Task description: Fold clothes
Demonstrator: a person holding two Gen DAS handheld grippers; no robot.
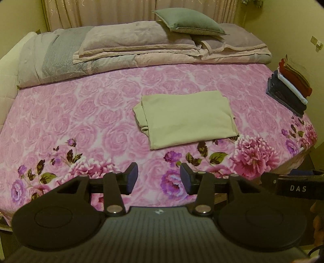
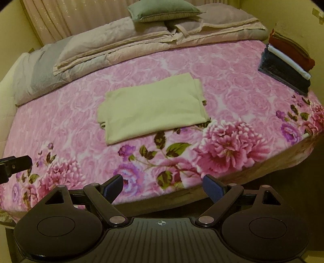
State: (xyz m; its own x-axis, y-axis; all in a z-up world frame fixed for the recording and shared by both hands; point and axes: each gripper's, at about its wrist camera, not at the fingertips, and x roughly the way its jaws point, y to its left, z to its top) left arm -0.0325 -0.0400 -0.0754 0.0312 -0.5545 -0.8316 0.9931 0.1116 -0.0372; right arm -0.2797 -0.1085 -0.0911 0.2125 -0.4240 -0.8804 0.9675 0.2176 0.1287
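While a folded pale garment lies flat on the floral bed, the left gripper and right gripper hover released, grasping nothing.

The bedspread is pink, printed all over with pale roses; along its near edge run larger magenta and purple blooms with green and dark brown leaves. The folded cloth on it is plain pale yellow-green. The stack at the right edge shows layers of dark navy, white, deep red and olive-tan on top. The duvet at the far end is beige with a grey-blue herringbone band and dusty mauve parts. The cushion on top is sage green. The curtain is cream with faint embroidery. The wall is yellowish. Both grippers are black, with blue pads.
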